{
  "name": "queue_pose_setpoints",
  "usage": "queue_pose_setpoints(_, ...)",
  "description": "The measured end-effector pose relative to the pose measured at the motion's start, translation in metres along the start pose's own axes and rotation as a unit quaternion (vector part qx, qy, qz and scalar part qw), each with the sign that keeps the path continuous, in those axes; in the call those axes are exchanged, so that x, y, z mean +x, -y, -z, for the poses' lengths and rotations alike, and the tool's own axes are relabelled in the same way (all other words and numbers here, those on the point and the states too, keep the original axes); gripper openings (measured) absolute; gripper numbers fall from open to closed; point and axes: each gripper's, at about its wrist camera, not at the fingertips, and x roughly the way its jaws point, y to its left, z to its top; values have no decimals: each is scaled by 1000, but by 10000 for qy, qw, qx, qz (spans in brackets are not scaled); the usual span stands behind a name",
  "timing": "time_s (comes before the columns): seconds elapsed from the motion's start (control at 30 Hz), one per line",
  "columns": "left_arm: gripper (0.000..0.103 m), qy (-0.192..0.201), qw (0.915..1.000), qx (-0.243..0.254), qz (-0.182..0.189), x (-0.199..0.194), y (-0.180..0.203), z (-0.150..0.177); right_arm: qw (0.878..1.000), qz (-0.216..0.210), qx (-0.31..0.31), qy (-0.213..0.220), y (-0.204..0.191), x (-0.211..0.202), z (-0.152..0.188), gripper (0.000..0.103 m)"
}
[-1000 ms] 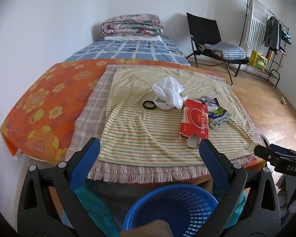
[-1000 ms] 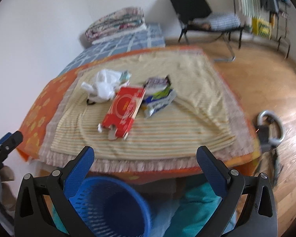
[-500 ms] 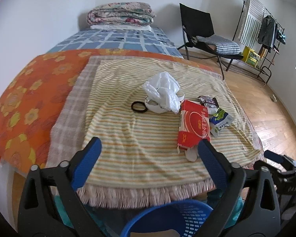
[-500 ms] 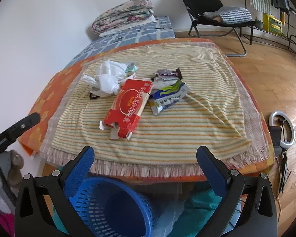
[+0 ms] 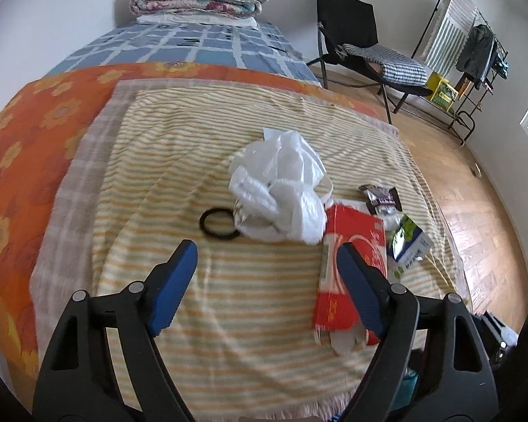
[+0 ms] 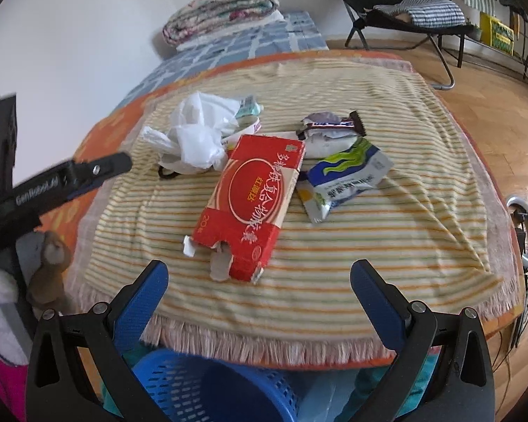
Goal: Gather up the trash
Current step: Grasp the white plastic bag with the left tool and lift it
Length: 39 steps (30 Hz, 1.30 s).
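Your left gripper [image 5: 267, 263] hangs spread wide and empty over the blanket [image 5: 228, 316], just short of the white bag [image 5: 281, 193]. Your right gripper [image 6: 260, 281] is likewise spread and empty, near the red box [image 6: 253, 204]. All the trash lies on the blanket: bag, box, the candy wrapper [image 6: 331, 125] and the blue pouch [image 6: 345, 176]. The bin [image 6: 207, 387] sits below the blanket's fringe. The bag overlaps the box and a black ring [image 5: 217, 223], so a careless pinch may drag those along. Reach too low and you may catch the blanket itself. The box's torn flap may make it swing when lifted.
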Motion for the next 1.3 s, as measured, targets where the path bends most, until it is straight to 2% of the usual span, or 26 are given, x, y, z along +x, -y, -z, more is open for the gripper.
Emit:
queue_pose_setpoints(0.13, 84, -93, 9999, -1, 91, 19, 1, -14, 10000, 66, -4, -72, -8, 16, -9, 103)
queue_pose_setpoints(0.4, 83, -279, 9996, -66, 0, 59, 2, -36, 9992, 288, 33, -279, -18, 48, -21, 103)
queue_pose_setpoints(0.47, 70, -388, 9992, -137, -9, 70, -1, -38, 9989, 343, 42, -304, -19, 54, -24, 103)
queue_pose_setpoints(0.53, 65, -451, 9987, -236, 101, 75, -3, -38, 9985, 432, 38, -331, -19, 59, -26, 103)
queue_pose_setpoints(0.9, 57, -269, 9995, -150, 66, 71, -3, -39, 9958, 725, 208, -525, -23, 92, -43, 102)
queue_pose_setpoints(1.13, 55, -174, 9997, -169, 42, 61, -7, -39, 9944, 884, 41, -582, -28, 101, -46, 102)
queue_pose_setpoints(1.2, 55, -141, 9998, -150, 42, 57, -7, -39, 9943, 905, -5, -554, -29, 99, -45, 100)
queue_pose_setpoints(1.27, 55, -86, 9999, -136, 21, 51, -8, -38, 9951, 834, 8, -537, -27, 96, -44, 91)
queue_pose_setpoints(1.3, 55, -57, 9999, -129, 11, 48, -8, -38, 9953, 788, 42, -553, -25, 95, -43, 91)
